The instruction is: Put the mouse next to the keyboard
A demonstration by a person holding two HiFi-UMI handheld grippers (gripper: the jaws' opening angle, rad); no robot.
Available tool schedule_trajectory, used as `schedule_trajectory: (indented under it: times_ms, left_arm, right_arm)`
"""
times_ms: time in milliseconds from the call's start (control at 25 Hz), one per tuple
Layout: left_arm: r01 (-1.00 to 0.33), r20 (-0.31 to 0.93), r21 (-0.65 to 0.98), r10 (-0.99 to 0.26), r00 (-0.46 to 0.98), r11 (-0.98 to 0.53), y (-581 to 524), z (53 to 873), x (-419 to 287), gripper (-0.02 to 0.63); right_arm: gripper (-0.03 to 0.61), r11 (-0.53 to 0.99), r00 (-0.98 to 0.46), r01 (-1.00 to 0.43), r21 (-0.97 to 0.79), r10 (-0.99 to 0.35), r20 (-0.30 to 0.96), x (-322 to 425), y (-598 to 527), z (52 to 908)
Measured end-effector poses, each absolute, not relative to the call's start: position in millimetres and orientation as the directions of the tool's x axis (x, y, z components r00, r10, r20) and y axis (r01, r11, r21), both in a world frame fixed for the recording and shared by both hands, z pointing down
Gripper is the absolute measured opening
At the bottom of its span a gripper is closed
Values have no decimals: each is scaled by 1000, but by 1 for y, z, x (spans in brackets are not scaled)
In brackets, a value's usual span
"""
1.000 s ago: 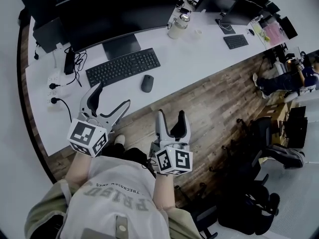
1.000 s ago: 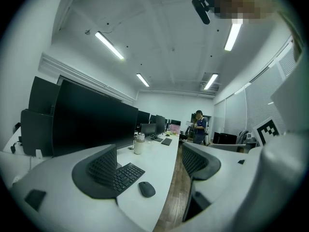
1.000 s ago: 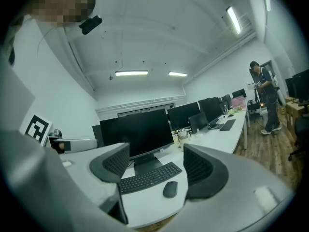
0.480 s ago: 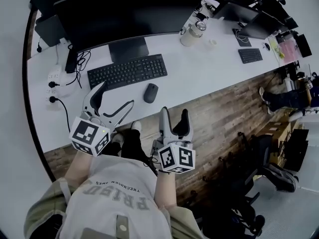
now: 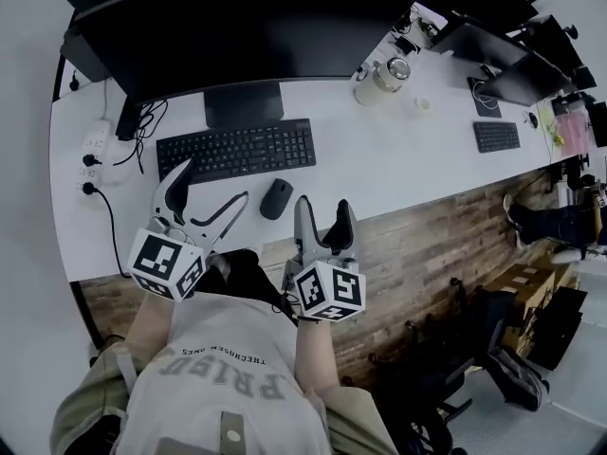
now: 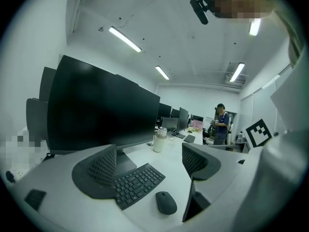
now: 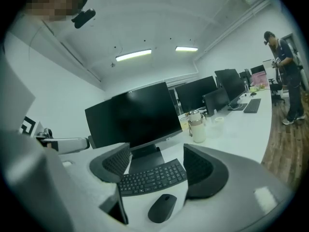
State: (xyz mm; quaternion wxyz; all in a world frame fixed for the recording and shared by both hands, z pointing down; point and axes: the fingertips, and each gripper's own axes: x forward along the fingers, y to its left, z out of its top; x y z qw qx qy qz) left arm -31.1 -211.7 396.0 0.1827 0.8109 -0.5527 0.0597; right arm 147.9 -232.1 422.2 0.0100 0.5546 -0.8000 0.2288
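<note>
Little writing can be read. The person's shirt [image 5: 223, 382] carries large print, upside down in the head view, that looks like "PRISD"; the smaller line above it is too small to make out. Each gripper's cube shows black-and-white square markers and no words. The keyboard [image 5: 235, 150] keys are too small to read, and the monitor [image 5: 237, 27] is dark, with no brand visible.

The left gripper [image 5: 215, 180] has its jaws wide apart and holds nothing. In its own view [image 6: 150, 161], the keyboard [image 6: 137, 182] and mouse [image 6: 166, 202] lie on the desk beyond the gap. It hangs over the desk's front edge, just below the keyboard's left half.

The right gripper [image 5: 324, 203] is also open, a bit less wide, and empty. In its own view [image 7: 157, 163] the mouse [image 7: 162, 208] lies low in the gap between the jaws, untouched by either, with the keyboard [image 7: 152, 177] behind it.

The mouse [image 5: 276, 198] sits on the white desk [image 5: 398, 159], just in front of the keyboard's right end and slightly apart from it, near the front edge and between the two grippers. The right gripper's left jaw is just beside it.

A pale bottle [image 5: 379, 79] stands to the right of the monitor. A power strip [image 5: 92, 154] lies at the desk's left end, and a second keyboard [image 5: 496, 136] sits far right. A person [image 6: 220, 124] stands in the background
</note>
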Motion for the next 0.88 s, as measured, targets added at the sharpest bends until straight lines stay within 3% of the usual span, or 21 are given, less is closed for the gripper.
schedule_trajectory:
  times_ms: [320, 880]
  left_arm:
    - [-928, 371, 231, -855, 362, -293, -227, 431, -36, 403]
    - [-881, 447, 258, -759, 473, -397, -249, 479, -38, 403]
  right_arm:
    - [339, 195, -369, -910, -365, -784, 499, 122, -243, 513]
    - [339, 9, -212, -963, -270, -646, 734, 93, -227, 632]
